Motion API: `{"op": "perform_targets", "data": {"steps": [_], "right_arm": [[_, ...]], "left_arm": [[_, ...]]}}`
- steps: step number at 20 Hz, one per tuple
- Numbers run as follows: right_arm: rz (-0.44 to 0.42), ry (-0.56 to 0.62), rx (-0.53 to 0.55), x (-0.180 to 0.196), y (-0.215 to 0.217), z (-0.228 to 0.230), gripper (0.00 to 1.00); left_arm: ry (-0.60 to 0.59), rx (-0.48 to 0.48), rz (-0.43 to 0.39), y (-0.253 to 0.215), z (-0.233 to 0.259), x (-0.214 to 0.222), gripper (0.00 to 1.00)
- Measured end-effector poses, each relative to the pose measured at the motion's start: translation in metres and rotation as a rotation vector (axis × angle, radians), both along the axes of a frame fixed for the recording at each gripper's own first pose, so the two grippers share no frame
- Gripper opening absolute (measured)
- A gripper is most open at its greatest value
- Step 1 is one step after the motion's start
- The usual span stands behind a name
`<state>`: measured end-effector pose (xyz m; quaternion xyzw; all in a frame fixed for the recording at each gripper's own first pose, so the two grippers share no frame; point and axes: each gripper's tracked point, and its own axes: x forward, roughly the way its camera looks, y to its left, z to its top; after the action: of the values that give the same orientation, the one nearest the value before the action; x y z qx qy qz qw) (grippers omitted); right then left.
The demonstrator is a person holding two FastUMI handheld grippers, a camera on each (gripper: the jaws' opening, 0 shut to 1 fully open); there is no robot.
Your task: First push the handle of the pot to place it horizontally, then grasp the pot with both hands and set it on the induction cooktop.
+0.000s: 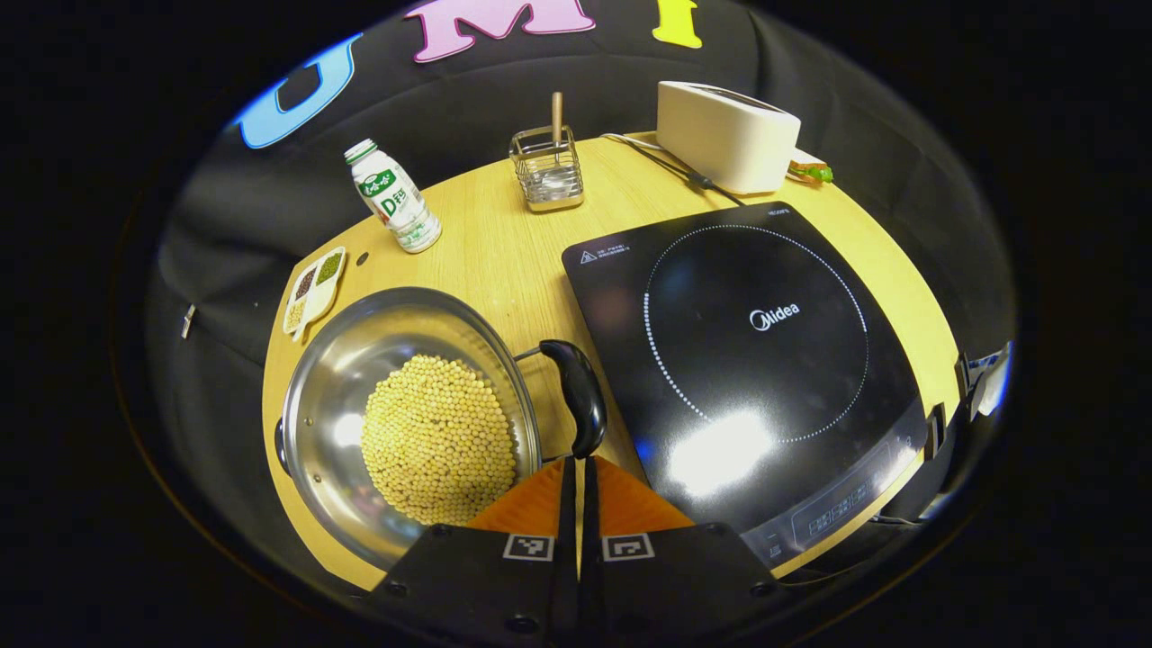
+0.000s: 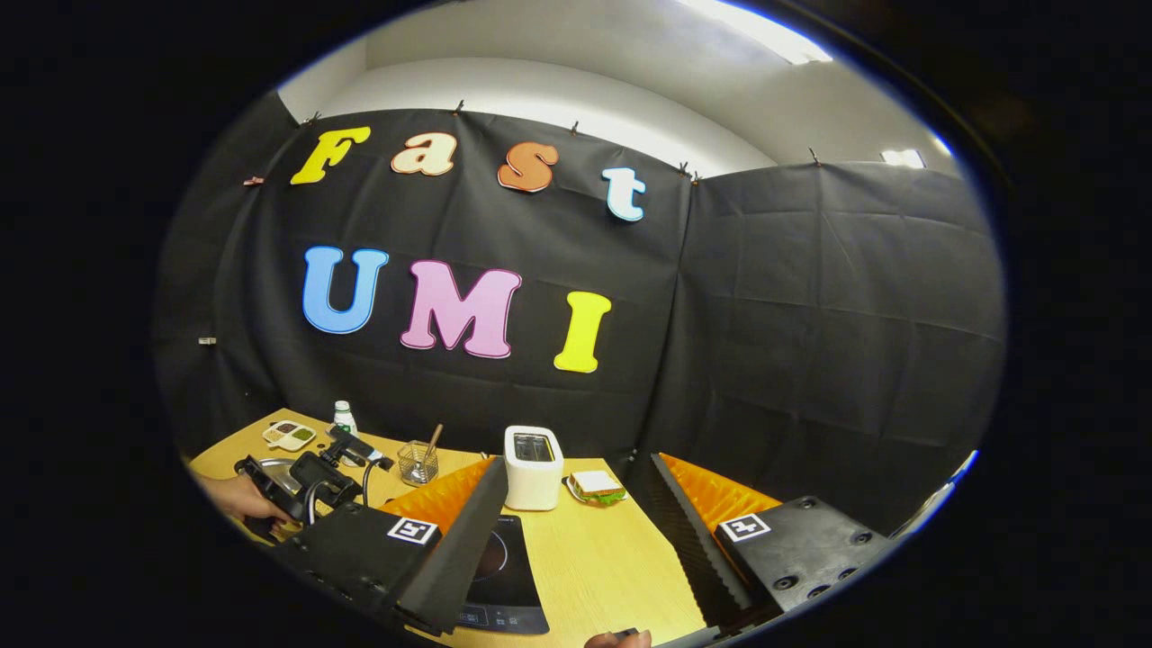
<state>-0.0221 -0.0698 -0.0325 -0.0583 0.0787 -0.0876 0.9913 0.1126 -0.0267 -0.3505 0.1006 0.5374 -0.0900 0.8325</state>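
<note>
A steel pot [image 1: 342, 378] holding a heap of soybeans [image 1: 436, 436] sits on the wooden table, left of the black induction cooktop [image 1: 756, 342]. Its black handle [image 1: 576, 391] runs toward the camera along the cooktop's left edge. My left gripper [image 1: 580, 463] is shut with nothing between its fingers, and its tips meet the near end of the handle. In the right gripper view, my right gripper [image 2: 576, 517] is held high and open above the table's right side, over the cooktop [image 2: 499, 562]. The left gripper [image 2: 310, 481] shows there farther off, held by a hand [image 2: 229, 499].
Along the back stand a milk bottle [image 1: 393, 195], a wire utensil holder [image 1: 547, 169] and a white toaster [image 1: 724, 135] with its cord. A small tray of beans [image 1: 313, 288] lies at the left edge. A sandwich [image 2: 596, 486] sits beside the toaster [image 2: 533, 468].
</note>
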Motion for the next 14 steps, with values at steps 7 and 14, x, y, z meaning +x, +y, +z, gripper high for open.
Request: {"op": "perform_targets", "data": {"steps": [7,14], "right_arm": [[0.053,0.025,0.015,0.005,0.03,-0.008,0.96],[0.238,0.06,0.024,0.024,0.106,-0.022,0.98]], "left_arm": [[-0.135,-0.066,-0.005,0.002,0.037,-0.008,0.05],[-0.329,-0.202,0.102,0.067,0.107,-0.015,0.06]]}}
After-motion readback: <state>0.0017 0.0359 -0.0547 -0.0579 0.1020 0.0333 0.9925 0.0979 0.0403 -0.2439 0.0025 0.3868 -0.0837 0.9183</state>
